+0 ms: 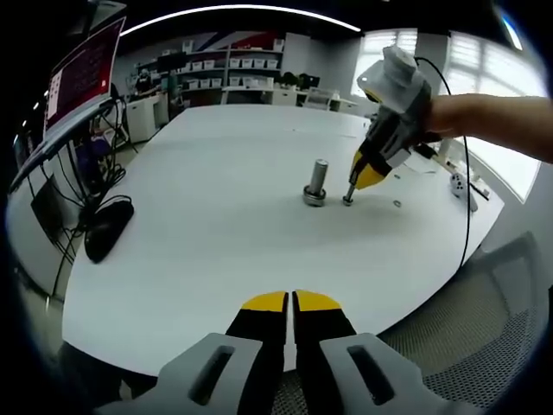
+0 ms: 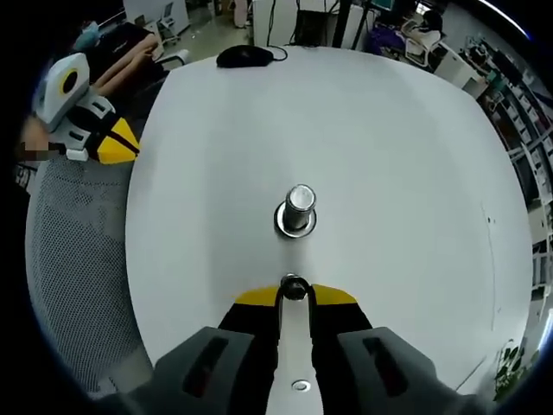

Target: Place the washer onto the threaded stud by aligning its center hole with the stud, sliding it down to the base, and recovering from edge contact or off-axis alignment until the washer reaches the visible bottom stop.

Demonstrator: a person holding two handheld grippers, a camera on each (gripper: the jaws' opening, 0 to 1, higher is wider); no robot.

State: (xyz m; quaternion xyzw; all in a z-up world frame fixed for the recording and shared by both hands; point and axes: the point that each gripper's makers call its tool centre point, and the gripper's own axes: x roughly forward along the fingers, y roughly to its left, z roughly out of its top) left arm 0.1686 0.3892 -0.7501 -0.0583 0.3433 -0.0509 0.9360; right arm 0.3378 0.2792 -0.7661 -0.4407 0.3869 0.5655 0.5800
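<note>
The threaded stud (image 2: 296, 212) stands upright on a round base in the middle of the white table (image 2: 389, 130). My right gripper (image 2: 294, 294) is shut on a small metal washer (image 2: 294, 287), held on edge just short of the stud's base. In the left gripper view the right gripper (image 1: 352, 192) comes down from the right in a person's hand. Its tips hold the washer (image 1: 348, 201) at table height, right of the stud (image 1: 318, 179). My left gripper (image 1: 289, 301) hovers near the table's front edge, jaws together with nothing between them. It also appears as the left gripper (image 2: 117, 145) off the table's side.
A second small ring (image 1: 397, 204) lies on the table right of the stud. A black mouse (image 1: 108, 229) and a monitor (image 1: 82, 82) sit at the left edge. A grey mesh chair (image 1: 484, 337) stands by the table's front right. Small white parts (image 1: 458, 183) lie far right.
</note>
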